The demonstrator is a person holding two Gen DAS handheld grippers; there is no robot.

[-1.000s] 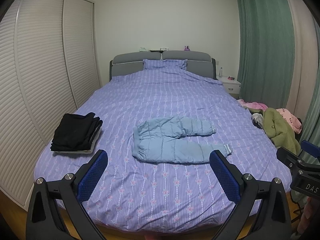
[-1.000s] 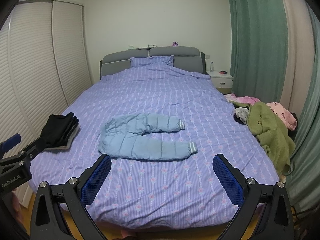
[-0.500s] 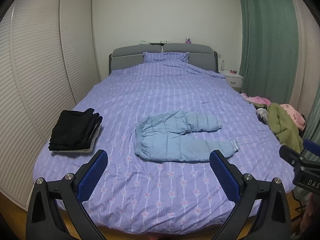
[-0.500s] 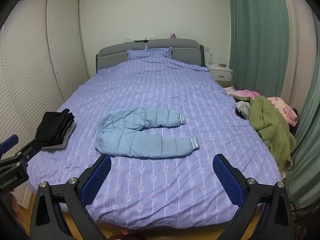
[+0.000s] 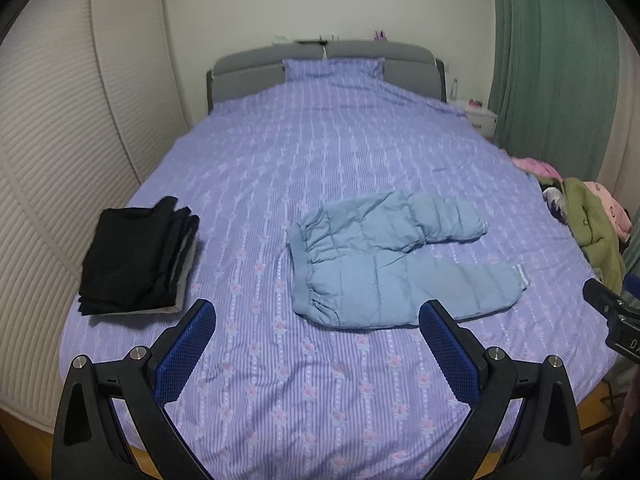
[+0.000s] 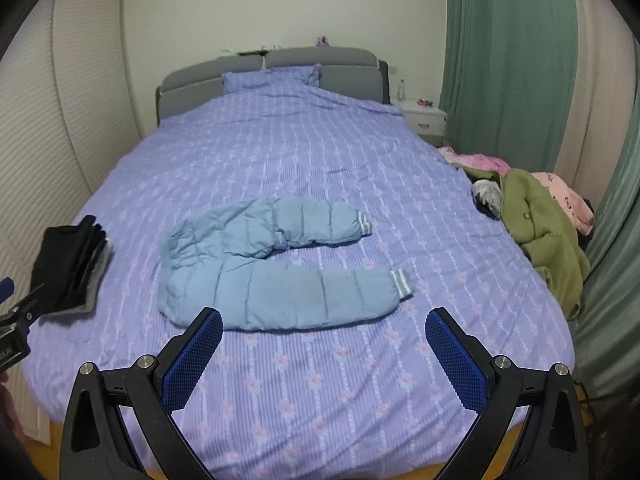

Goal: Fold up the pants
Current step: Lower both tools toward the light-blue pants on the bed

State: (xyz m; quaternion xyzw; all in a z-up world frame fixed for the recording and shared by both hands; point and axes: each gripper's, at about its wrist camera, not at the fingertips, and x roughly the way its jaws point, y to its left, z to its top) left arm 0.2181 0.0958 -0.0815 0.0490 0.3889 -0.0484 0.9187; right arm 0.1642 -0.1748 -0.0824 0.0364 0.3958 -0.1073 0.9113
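Light blue padded pants (image 5: 384,264) lie flat on the purple bedspread (image 5: 320,152), waistband to the left, the two legs spread apart and pointing right. They also show in the right wrist view (image 6: 272,272). My left gripper (image 5: 318,316) is open and empty, above the bed's near edge just short of the waistband. My right gripper (image 6: 324,324) is open and empty, just short of the near leg, whose striped cuff (image 6: 402,284) lies to the right.
A folded stack of black clothes (image 5: 136,256) sits at the bed's left edge. A pile of green and pink clothes (image 6: 540,216) lies at the right edge. Grey headboard (image 5: 320,60) at the far end, green curtain (image 6: 500,60) and white nightstand (image 6: 424,116) on the right, slatted wardrobe doors (image 5: 60,120) on the left.
Both grippers have moved forward toward the bed and closer to the pants, which look larger now. Both stay open. The pants have not moved.
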